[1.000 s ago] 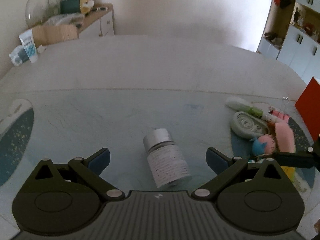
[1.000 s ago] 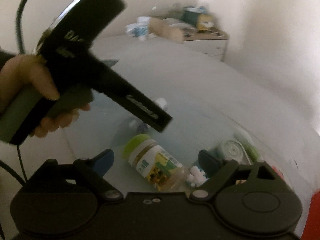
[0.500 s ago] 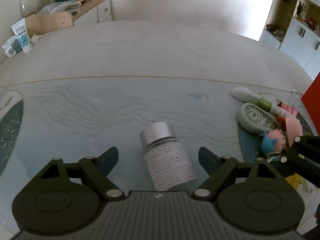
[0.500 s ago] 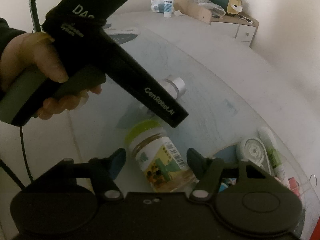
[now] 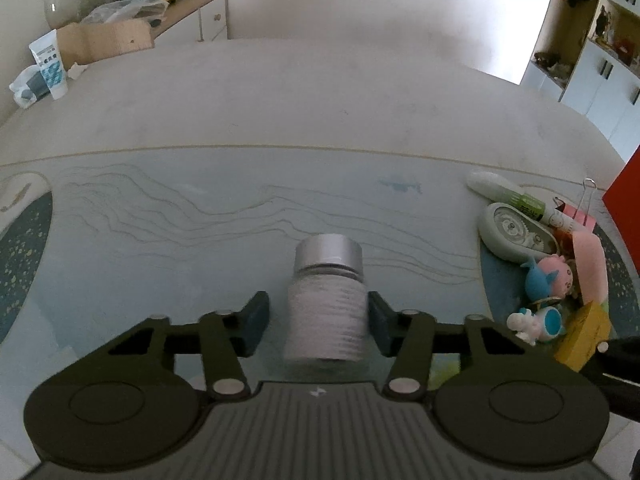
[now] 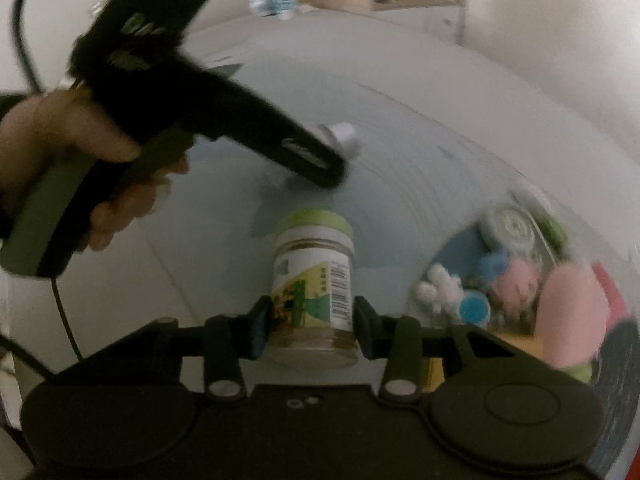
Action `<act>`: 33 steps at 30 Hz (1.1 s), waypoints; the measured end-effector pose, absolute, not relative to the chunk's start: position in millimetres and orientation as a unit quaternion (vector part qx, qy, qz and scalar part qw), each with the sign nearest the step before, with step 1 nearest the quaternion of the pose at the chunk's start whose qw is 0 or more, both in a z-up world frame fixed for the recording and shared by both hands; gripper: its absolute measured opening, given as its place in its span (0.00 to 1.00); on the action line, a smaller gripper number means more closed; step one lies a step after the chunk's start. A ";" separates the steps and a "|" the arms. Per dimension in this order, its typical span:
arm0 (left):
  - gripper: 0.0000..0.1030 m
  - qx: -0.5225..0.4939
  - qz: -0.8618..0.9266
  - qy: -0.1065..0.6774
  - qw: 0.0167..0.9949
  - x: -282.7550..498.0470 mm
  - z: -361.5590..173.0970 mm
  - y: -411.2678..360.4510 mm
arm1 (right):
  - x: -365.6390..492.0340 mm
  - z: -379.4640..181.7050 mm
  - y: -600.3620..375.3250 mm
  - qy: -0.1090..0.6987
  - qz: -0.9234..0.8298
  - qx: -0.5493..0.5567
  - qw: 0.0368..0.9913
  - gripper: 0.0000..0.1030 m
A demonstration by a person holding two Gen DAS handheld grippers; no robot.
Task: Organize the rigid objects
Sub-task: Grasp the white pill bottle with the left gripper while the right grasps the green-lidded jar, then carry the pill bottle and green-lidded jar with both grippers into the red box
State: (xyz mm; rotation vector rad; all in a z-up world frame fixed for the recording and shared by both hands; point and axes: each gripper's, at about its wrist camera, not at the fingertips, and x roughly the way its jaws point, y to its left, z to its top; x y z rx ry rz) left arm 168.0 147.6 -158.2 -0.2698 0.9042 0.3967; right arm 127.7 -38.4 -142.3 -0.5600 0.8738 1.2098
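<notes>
Between each hand-held gripper's closing jaws lies a bottle: left (image 5: 318, 320) silver-capped (image 5: 326, 308), right (image 6: 308, 326) green-lidded (image 6: 314, 284).

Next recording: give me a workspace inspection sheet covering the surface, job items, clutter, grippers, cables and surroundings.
Surface: pale blue mat with wavy lines on a light table.
Job items: white bottle with a silver cap; jar with a green lid.
Clutter: heap at the mat's right edge, with a correction tape, small toys and a binder clip.
Grippers: left gripper closing, gap on one side of the bottle; right gripper closing around the jar, contact unclear through blur.
Cables: black cable below the hand holding the left gripper.
Surroundings: sideboard with a cardboard box; white cupboards.
</notes>
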 end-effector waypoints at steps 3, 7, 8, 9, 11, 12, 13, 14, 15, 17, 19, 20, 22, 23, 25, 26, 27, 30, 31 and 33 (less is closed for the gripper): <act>0.40 -0.124 0.186 0.429 0.875 164.9 -159.2 148.3 | 124.6 -140.8 -48.9 0.416 0.519 -0.214 0.715 0.40; 0.40 -0.131 0.178 0.426 0.877 158.3 -158.4 150.2 | 120.3 -134.4 -62.1 0.434 0.492 -0.170 0.735 0.40; 0.39 -0.132 0.174 0.425 0.878 155.7 -157.6 149.6 | 120.1 -132.5 -65.1 0.436 0.487 -0.162 0.739 0.40; 0.39 -0.133 0.172 0.425 0.879 153.8 -156.6 150.4 | 124.9 -131.5 -61.2 0.437 0.482 -0.156 0.743 0.40; 0.39 -0.139 0.168 0.423 0.880 147.9 -154.6 147.4 | 130.3 -127.3 -61.3 0.437 0.469 -0.143 0.754 0.40; 0.39 -0.145 0.164 0.422 0.880 144.5 -153.2 146.3 | 135.1 -126.0 -58.6 0.438 0.462 -0.137 0.759 0.40; 0.39 -0.149 0.160 0.420 0.881 141.7 -152.1 145.4 | 148.0 -123.5 -52.6 0.437 0.455 -0.129 0.765 0.40; 0.39 -0.153 0.157 0.420 0.880 138.5 -150.8 144.7 | 148.3 -120.4 -55.9 0.435 0.449 -0.123 0.771 0.40; 0.39 -0.158 0.153 0.421 0.880 136.0 -150.1 144.4 | 151.2 -118.1 -54.9 0.433 0.441 -0.117 0.777 0.40; 0.39 -0.169 0.145 0.421 0.879 130.6 -146.7 143.0 | 149.9 -109.8 -64.2 0.431 0.428 -0.103 0.788 0.40; 0.39 -0.177 0.136 0.417 0.881 123.7 -141.9 138.7 | 148.5 -103.2 -69.9 0.426 0.415 -0.089 0.799 0.40; 0.39 -0.179 0.131 0.415 0.882 120.8 -138.7 137.0 | 150.0 -98.4 -73.5 0.424 0.408 -0.080 0.805 0.40; 0.39 -0.178 0.119 0.411 0.886 116.3 -131.1 133.7 | 139.7 -90.8 -84.3 0.419 0.394 -0.066 0.815 0.40; 0.39 -0.175 0.116 0.410 0.888 114.5 -127.5 130.3 | 140.3 -85.6 -88.9 0.416 0.385 -0.059 0.822 0.40; 0.39 -0.162 0.109 0.408 0.892 111.8 -118.0 122.5 | 131.6 -79.6 -96.8 0.409 0.369 -0.050 0.833 0.40; 0.39 -0.155 0.104 0.404 0.895 109.5 -114.0 116.7 | 129.8 -75.6 -102.8 0.405 0.360 -0.046 0.839 0.40; 0.39 -0.148 0.100 0.401 0.899 108.3 -108.8 112.0 | 128.9 -71.8 -106.3 0.402 0.352 -0.043 0.844 0.40; 0.39 -0.135 0.082 0.392 0.906 107.1 -94.0 99.4 | 131.0 -55.3 -126.7 0.400 0.327 -0.027 0.855 0.40; 0.39 -0.130 0.075 0.389 0.909 107.3 -88.7 94.4 | 131.4 -51.5 -132.3 0.398 0.319 -0.024 0.860 0.40; 0.39 -0.122 0.062 0.382 0.914 107.2 -78.6 83.3 | 133.0 -43.4 -144.0 0.393 0.306 -0.021 0.867 0.40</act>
